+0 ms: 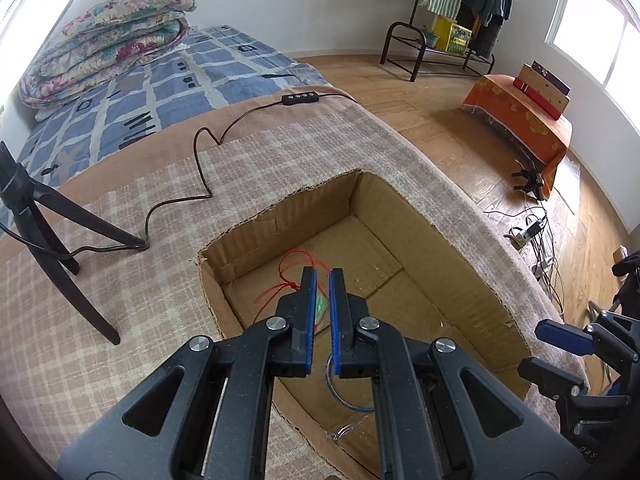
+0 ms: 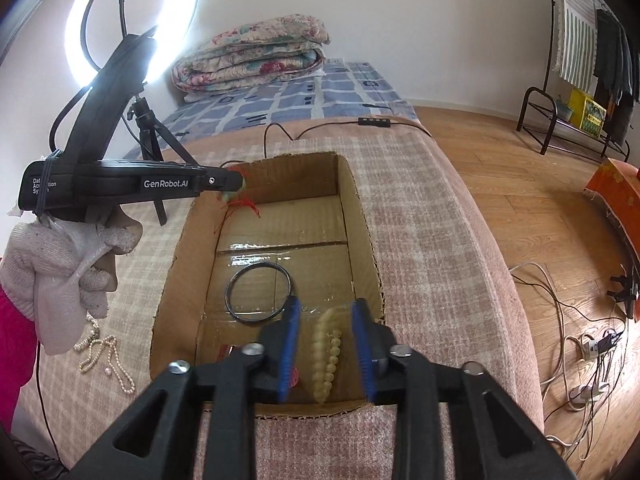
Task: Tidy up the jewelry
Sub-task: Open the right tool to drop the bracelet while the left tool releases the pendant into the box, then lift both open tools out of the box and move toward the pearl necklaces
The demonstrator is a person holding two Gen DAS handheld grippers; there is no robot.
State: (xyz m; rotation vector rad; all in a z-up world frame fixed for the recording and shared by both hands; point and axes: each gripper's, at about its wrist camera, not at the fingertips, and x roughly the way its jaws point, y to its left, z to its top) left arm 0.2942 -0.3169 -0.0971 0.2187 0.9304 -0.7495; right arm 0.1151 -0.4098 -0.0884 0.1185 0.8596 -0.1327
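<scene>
Here the right claw (image 2: 326, 312) stands partly open over a pale bead bracelet (image 2: 326, 356), while the left claw (image 1: 322, 276) pinches a red-corded green pendant (image 1: 320, 308).

Items I cannot fully read from here: green piece on the red cord (image 1: 285, 280), mostly behind the left gripper (image 1: 322, 276) fingers, shape unclear; blue-grey ring (image 1: 340, 392), upper arc hidden under the same fingers; small red object (image 2: 295, 376) on the cardboard box (image 2: 362, 216) floor, largely covered by the right gripper (image 2: 326, 312) finger, identity unknown; pearl strand (image 2: 106, 356), top end lost behind my gloved hand (image 2: 60, 280); ring light (image 2: 132, 20), cut by the frame's upper edge.
</scene>
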